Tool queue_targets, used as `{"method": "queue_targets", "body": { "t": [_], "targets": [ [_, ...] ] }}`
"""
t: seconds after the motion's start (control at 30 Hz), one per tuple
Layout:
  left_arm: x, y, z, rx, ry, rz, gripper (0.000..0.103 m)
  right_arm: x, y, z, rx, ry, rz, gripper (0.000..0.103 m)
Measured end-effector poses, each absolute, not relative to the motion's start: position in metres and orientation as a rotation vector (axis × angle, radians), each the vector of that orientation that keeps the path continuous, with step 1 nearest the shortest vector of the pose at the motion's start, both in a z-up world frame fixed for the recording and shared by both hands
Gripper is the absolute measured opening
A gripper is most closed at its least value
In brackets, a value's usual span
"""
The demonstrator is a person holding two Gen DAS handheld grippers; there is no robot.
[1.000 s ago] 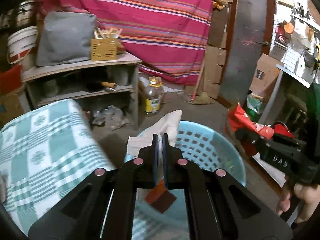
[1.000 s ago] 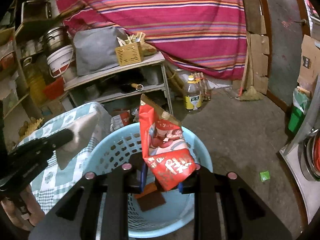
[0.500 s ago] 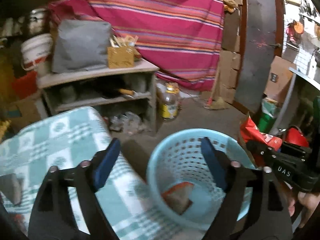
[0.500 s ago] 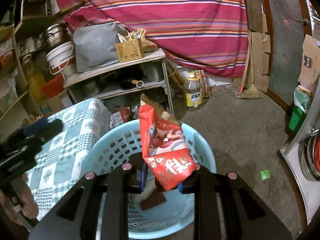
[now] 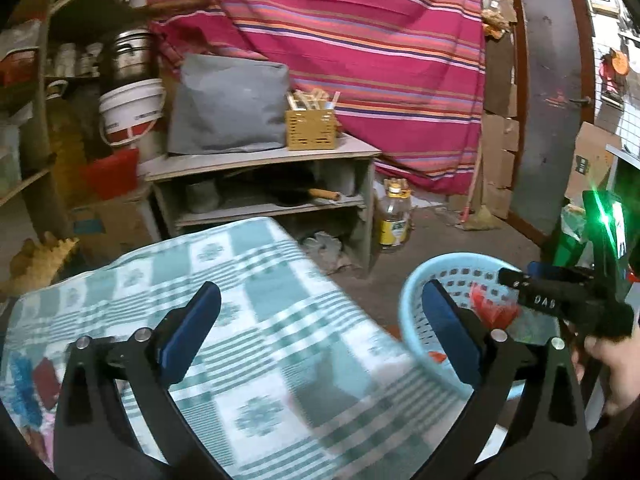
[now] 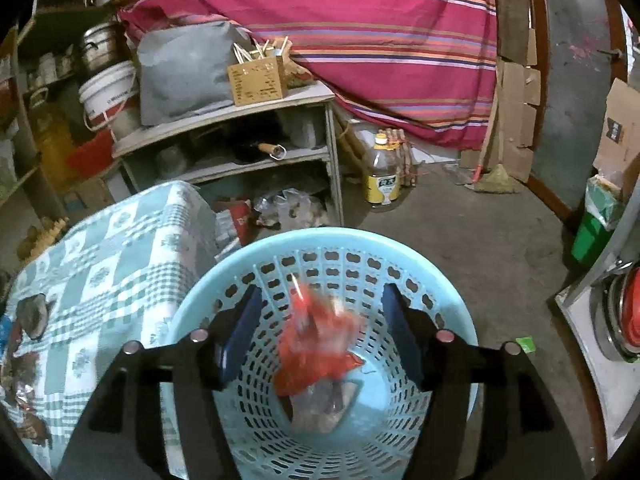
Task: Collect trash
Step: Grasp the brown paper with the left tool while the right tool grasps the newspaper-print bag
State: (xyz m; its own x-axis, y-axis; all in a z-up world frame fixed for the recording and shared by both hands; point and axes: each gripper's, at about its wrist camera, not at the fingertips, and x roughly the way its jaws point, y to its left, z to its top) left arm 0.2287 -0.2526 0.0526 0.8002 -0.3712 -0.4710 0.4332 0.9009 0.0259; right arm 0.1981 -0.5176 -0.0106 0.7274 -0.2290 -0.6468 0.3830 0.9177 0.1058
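A light blue plastic basket (image 6: 328,240) stands on the floor beside a table with a green checked cloth (image 6: 112,256). My right gripper (image 6: 320,336) is open above the basket. A red snack wrapper (image 6: 316,344), blurred, is loose between its jaws, inside the basket over pale trash (image 6: 320,404) at the bottom. My left gripper (image 5: 316,320) is open and empty over the cloth (image 5: 256,280); the basket (image 5: 412,300) lies to its right. More scraps (image 6: 32,316) lie on the cloth's left edge, also seen in the left wrist view (image 5: 36,376).
A wooden shelf unit (image 5: 260,184) with a grey cushion (image 5: 228,108) and a woven box (image 5: 310,130) stands behind the table. An oil bottle (image 6: 382,176) stands on the floor by a striped red cloth (image 6: 360,40). A green scrap (image 6: 526,345) lies right of the basket.
My right gripper has opened and the red wrapper has dropped into the basket. My left gripper, which let go of the pale wrapper earlier, has swung left over the table.
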Motion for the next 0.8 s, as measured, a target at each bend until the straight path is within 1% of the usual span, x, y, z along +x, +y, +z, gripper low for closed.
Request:
{"method": "queue_targets", "body": {
  "t": [0.03, 0.1, 0.13, 0.2, 0.5, 0.67, 0.8],
  "targets": [
    [0.227, -0.244, 0.053, 0.132, 0.476, -0.42, 0.097, 0.198, -0.517, -0.011, 0.235, 0.681, -0.345, 0.064],
    [0.225, -0.22, 0.053, 0.121, 0.48, -0.39, 0.097, 0.198, -0.508, -0.009, 0.205, 0.686, -0.372, 0.077],
    [0.224, -0.212, 0.053, 0.116, 0.482, -0.38, 0.097, 0.196, -0.502, -0.006, 0.181, 0.673, -0.38, 0.078],
    [0.222, -0.185, 0.053, 0.097, 0.492, -0.352, 0.097, 0.192, -0.486, 0.001, 0.143, 0.652, -0.377, 0.085],
    [0.205, -0.067, 0.036, 0.07, 0.499, -0.158, 0.097, 0.183, -0.4, 0.019, 0.119, 0.578, -0.259, 0.086],
    [0.206, -0.002, 0.013, 0.038, 0.551, -0.042, 0.097, 0.192, -0.353, 0.013, 0.133, 0.589, -0.206, 0.086],
    [0.202, 0.036, 0.0, 0.046, 0.566, 0.007, 0.097, 0.195, -0.315, 0.007, 0.133, 0.604, -0.146, 0.086]
  ]
}}
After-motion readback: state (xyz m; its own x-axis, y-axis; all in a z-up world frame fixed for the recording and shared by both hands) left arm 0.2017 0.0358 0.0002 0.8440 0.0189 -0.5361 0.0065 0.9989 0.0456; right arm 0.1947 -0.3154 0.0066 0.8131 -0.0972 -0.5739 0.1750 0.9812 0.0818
